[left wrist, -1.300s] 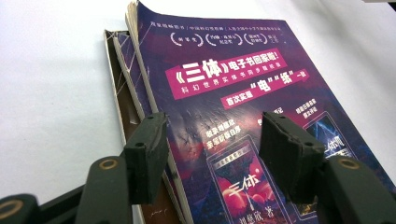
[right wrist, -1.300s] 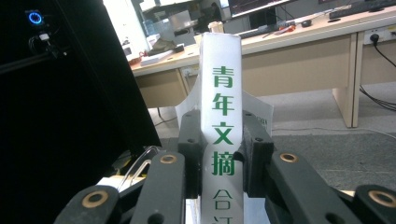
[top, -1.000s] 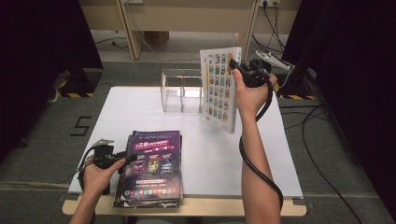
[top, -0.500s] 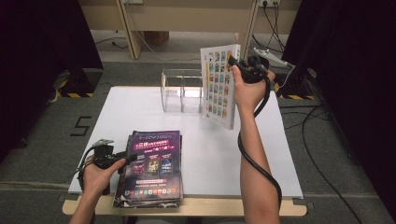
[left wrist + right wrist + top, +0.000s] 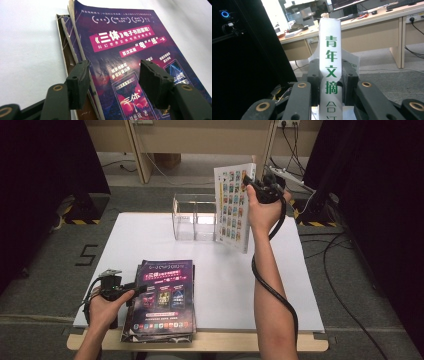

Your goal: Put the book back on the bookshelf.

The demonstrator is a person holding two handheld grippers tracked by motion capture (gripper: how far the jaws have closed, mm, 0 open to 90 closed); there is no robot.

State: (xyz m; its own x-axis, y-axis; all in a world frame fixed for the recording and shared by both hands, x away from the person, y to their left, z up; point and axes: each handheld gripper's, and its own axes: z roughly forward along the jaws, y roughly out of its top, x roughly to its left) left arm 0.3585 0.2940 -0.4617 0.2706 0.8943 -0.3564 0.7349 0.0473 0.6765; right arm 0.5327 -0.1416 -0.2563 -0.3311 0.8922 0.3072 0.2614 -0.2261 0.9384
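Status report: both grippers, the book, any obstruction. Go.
Right gripper shut on white-spined book, held upright above clear acrylic divider box. Left gripper open over purple magazine stack. Nothing in the way.

- Middle and right of the white surface point(image 5: 225, 285) bare, open passage between the two hands.
- Clear acrylic box point(image 5: 195, 217) stands at the far edge, blocking that side.
- Held book point(image 5: 232, 207) hangs upright just right of the box, crowding it.
- Magazine stack point(image 5: 162, 300) fills the near-left corner; left gripper point(image 5: 137, 289) sits at its edge.
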